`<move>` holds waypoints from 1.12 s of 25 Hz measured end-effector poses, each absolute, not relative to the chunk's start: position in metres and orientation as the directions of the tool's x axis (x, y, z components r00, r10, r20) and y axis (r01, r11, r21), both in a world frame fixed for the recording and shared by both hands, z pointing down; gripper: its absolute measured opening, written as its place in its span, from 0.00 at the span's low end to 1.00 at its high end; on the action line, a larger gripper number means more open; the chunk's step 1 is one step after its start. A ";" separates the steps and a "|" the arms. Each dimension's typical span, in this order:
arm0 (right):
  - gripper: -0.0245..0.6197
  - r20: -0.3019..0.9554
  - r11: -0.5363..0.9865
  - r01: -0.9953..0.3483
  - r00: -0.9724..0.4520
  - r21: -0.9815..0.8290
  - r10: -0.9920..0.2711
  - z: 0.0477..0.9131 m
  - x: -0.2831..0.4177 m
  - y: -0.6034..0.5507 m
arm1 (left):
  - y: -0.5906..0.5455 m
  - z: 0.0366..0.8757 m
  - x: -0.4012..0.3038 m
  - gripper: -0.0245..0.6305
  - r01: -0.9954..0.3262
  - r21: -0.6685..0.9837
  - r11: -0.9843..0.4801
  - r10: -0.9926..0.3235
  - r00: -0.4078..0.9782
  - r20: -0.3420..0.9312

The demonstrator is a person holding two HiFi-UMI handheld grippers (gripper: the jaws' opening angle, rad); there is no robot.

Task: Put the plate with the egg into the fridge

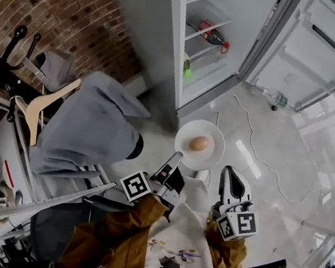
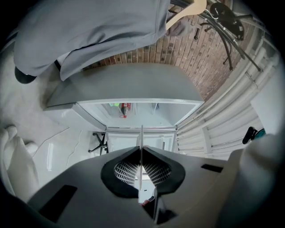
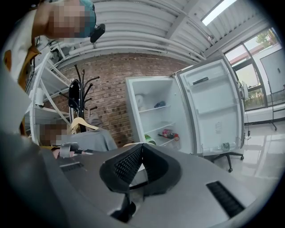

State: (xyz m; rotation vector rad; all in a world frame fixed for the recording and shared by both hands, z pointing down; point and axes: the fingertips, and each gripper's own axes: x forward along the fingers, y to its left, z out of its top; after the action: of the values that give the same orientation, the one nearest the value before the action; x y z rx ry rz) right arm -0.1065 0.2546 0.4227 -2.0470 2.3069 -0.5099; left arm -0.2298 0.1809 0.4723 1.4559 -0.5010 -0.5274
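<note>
A white plate [image 1: 188, 132] with a brown egg [image 1: 199, 144] on it hangs above the floor in front of the open fridge [image 1: 213, 43]. My left gripper [image 1: 175, 157] is shut on the plate's near-left rim. In the left gripper view that rim shows as a thin white edge [image 2: 141, 138] between the closed jaws of the left gripper [image 2: 141, 153]. My right gripper [image 1: 229, 171] is just right of the plate, apart from it. Its jaws meet at the tips in the right gripper view [image 3: 141, 146], with nothing seen between them. The fridge [image 3: 156, 116] stands ahead.
The fridge door [image 1: 317, 53] swings open to the right. A red-capped bottle [image 1: 211, 34] and a green item [image 1: 187, 71] sit on the shelves. At left, a grey garment [image 1: 91, 125] and a wooden hanger [image 1: 41, 105] hang on a rack. A white cable [image 1: 258, 151] lies on the floor.
</note>
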 end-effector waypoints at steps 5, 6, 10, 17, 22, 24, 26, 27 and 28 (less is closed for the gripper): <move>0.05 0.195 0.082 -0.965 -0.132 -0.248 -0.972 0.420 -0.101 0.241 | 0.170 0.475 -0.222 0.07 0.032 0.998 0.057 -0.605 0.796 0.009; 0.05 0.191 0.081 -0.965 -0.131 -0.248 -0.973 0.419 -0.098 0.238 | 0.168 0.475 -0.219 0.07 0.036 0.998 0.058 -0.603 0.798 0.006; 0.05 0.150 0.092 -0.959 -0.136 -0.267 -0.979 0.417 -0.085 0.220 | 0.154 0.476 -0.207 0.07 0.049 0.997 0.053 -0.601 0.799 -0.007; 0.05 0.134 0.114 -0.951 -0.158 -0.286 -0.978 0.422 -0.057 0.181 | 0.122 0.484 -0.181 0.07 0.029 0.997 0.068 -0.612 0.791 0.019; 0.05 0.134 0.129 -0.942 -0.178 -0.310 -0.975 0.430 -0.025 0.145 | 0.085 0.485 -0.150 0.07 0.021 0.998 0.064 -0.626 0.779 0.024; 0.05 0.129 0.138 -0.940 -0.186 -0.312 -0.974 0.430 -0.011 0.129 | 0.069 0.484 -0.136 0.07 0.021 0.998 0.061 -0.630 0.776 0.022; 0.05 0.124 0.147 -0.939 -0.194 -0.311 -0.973 0.429 0.004 0.112 | 0.053 0.484 -0.122 0.07 0.017 0.998 0.059 -0.634 0.773 0.024; 0.05 0.123 0.151 -0.939 -0.197 -0.310 -0.973 0.429 0.012 0.105 | 0.045 0.485 -0.114 0.07 0.012 0.998 0.059 -0.635 0.772 0.028; 0.05 0.122 0.152 -0.938 -0.198 -0.311 -0.973 0.430 0.021 0.097 | 0.038 0.486 -0.106 0.07 0.007 0.998 0.058 -0.637 0.770 0.032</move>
State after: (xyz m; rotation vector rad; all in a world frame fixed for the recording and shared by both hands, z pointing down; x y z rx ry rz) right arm 0.0206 0.0975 0.4298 -1.9172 2.3004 -0.4887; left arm -0.1063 0.0375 0.4858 1.4444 -0.5475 -0.5263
